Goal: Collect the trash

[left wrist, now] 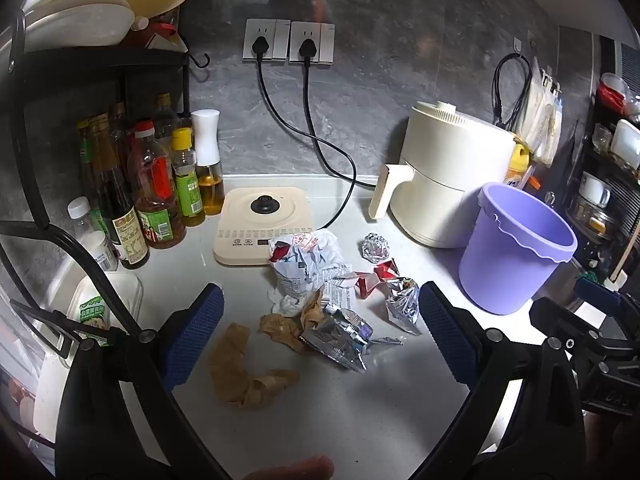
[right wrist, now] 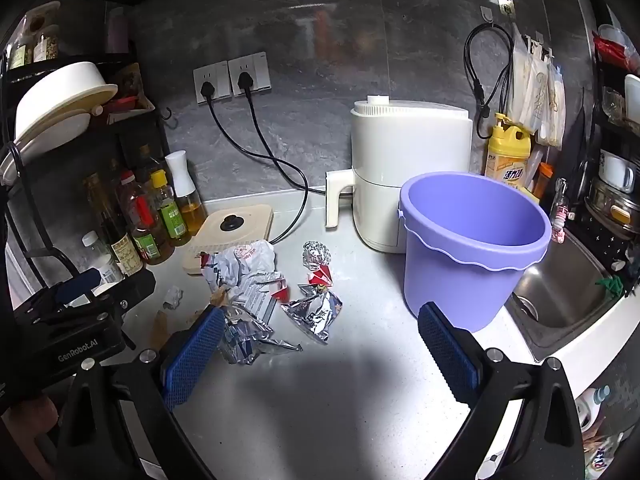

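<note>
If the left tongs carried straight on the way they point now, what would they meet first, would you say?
Most likely the silver foil wrapper in the trash pile, centred between the open left tongs; depth is hard to judge through the fisheye.

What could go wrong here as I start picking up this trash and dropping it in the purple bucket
1. The brown paper strip lies flat on the counter, so the open left gripper may slide over it.
2. The foil wrappers overlap other scraps; lifting one could drag or scatter the rest.
3. The purple bucket looks light and stands beside the sink; a knock from the right gripper might push it in.
</note>
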Demonstrator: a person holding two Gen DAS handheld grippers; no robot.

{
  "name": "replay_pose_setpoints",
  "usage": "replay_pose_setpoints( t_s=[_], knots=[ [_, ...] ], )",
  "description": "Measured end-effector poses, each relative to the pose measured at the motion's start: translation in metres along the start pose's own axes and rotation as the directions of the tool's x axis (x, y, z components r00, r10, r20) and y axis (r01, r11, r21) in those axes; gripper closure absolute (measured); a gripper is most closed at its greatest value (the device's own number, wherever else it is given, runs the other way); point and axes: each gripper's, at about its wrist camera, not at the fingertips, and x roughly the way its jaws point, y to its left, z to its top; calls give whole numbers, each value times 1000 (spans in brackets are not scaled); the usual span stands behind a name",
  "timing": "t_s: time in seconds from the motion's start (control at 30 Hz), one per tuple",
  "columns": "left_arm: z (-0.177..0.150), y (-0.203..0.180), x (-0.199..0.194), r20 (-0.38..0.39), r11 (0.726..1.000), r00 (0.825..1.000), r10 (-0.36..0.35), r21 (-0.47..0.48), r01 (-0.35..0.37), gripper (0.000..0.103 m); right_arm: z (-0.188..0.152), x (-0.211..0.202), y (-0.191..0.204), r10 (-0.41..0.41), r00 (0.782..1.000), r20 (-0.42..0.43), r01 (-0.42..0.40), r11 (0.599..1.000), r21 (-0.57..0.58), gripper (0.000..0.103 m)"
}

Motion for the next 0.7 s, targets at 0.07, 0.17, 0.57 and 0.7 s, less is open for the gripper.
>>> replay_pose_setpoints(
  t_s=[0.07,0.17,0.57,0.7],
  knots=[
    [0,0,0,0,1000,1000,-4,-7,4,6,-1,0,1,-3,1000,3,3,1000,-1,8],
    [0,0,0,2,1000,1000,-6,-5,6,6,0,1,2,-4,1000,-1,4,1000,-1,8],
    [-1,-7,-2,9,1000,1000,-25,7,25,6,3,0,4,-7,1000,3,7,1000,-6,8],
    [1,-5,-3,16,1000,1000,-26,10,26,6,4,-3,3,-6,1000,13,6,1000,0,8]
  ],
)
